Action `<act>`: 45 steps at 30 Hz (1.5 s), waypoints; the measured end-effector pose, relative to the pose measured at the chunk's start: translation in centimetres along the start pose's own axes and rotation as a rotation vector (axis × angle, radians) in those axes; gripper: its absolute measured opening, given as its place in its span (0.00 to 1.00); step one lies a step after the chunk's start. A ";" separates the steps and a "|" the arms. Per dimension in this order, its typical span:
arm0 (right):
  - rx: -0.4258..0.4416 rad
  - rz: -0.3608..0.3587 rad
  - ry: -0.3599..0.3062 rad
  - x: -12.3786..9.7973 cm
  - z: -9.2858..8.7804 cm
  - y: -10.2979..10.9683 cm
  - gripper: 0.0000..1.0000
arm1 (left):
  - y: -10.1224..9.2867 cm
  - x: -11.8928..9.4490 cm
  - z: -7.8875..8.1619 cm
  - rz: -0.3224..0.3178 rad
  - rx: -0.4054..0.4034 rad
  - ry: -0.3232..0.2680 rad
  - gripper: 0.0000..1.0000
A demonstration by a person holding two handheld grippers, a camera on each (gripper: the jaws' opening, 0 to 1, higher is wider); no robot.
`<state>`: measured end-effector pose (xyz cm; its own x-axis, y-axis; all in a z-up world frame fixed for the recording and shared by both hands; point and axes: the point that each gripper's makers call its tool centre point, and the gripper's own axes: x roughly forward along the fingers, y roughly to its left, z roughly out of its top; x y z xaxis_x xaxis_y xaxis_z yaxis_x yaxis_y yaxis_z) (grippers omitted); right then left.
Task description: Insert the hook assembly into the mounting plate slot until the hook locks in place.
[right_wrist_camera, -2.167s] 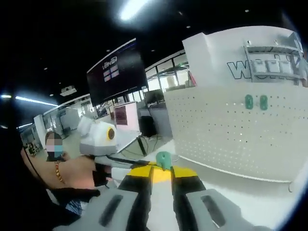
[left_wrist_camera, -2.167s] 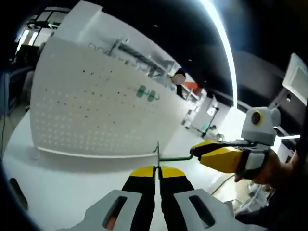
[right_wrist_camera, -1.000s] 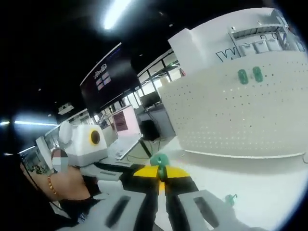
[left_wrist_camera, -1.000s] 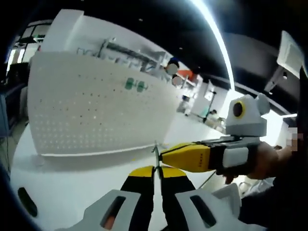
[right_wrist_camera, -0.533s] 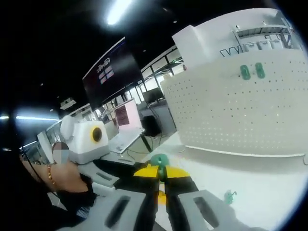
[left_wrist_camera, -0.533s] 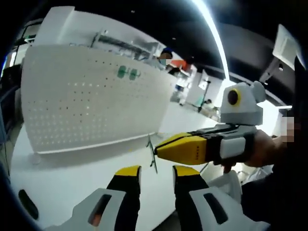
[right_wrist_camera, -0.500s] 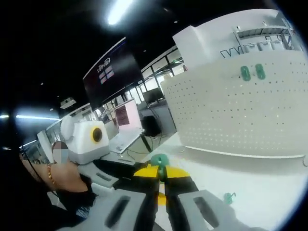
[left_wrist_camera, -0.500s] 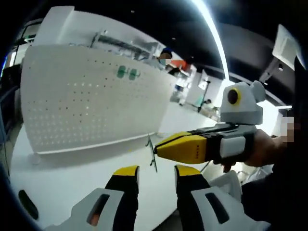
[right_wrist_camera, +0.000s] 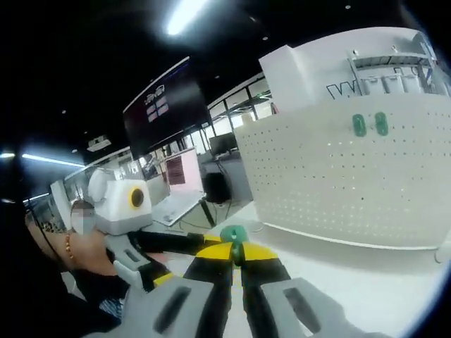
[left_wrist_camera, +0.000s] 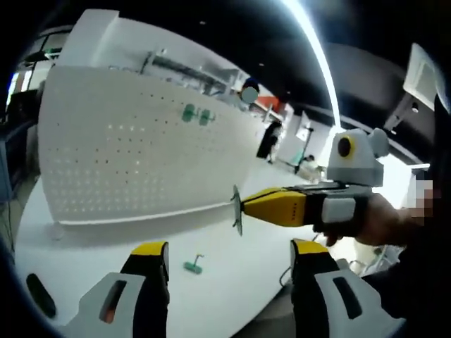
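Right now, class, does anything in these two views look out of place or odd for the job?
Yes. A small green hook piece lies loose on the white table, below the pegboard instead of mounted. The left gripper stands open and empty; the right gripper is shut on the hook assembly.

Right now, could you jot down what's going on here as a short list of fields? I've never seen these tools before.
left gripper: jaws wide open, holding nothing
right gripper: jaws shut on the hook
hook: green piece with a thin metal part, held in the air in front of the pegboard
pegboard: white, upright on the table, two green pieces on it
loose part: small green piece lying on the table
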<state>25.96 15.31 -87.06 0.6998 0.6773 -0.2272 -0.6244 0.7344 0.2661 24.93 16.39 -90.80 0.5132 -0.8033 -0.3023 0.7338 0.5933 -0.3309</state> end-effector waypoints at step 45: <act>-0.108 -0.406 -0.405 -0.9 13.6 -15.8 0.00 | 1.7 -0.5 -0.6 0.098 0.021 0.025 1.00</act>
<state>39.94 2.48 -78.35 0.9541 0.2856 0.0908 -0.2957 0.9462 0.1312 25.70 17.85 -91.76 0.5720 -0.7396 -0.3546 0.6899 0.6677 -0.2797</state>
